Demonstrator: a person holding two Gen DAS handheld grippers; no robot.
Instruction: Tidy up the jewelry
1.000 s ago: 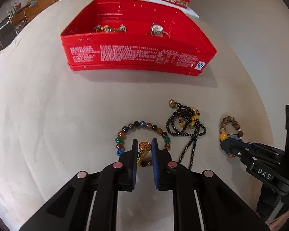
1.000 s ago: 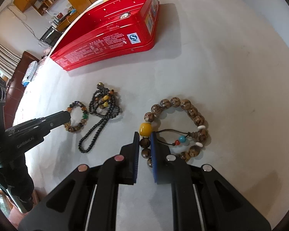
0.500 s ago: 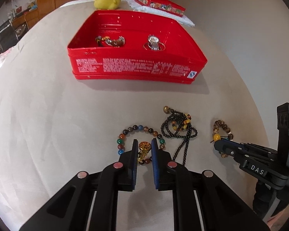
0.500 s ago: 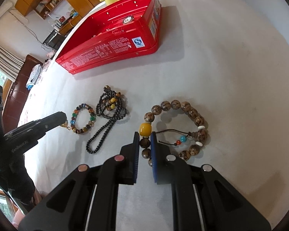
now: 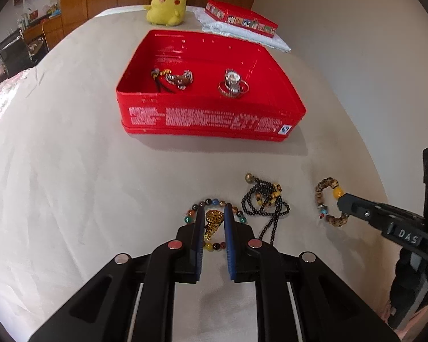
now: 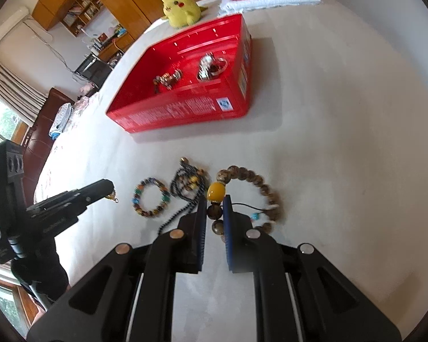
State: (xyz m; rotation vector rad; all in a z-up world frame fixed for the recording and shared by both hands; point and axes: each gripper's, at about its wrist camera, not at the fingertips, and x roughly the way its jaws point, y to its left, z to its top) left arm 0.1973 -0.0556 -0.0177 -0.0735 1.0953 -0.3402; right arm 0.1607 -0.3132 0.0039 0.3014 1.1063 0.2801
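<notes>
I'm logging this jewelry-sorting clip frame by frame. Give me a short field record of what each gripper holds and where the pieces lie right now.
left gripper: shut on gold filigree pendant, lifted above multicoloured bead bracelet
right gripper: shut on brown wooden bead bracelet with yellow bead
on cloth: multicoloured bead bracelet; black bead necklace between the two bracelets
open red tin box: holds silver wristwatch and small charm bundle
behind box: yellow Pikachu plush

Both wrist views look forward and down from close above the table (image 5: 71,171); each faces the red tin (image 5: 208,119), sharing it and the Pikachu plush (image 6: 182,7).
</notes>
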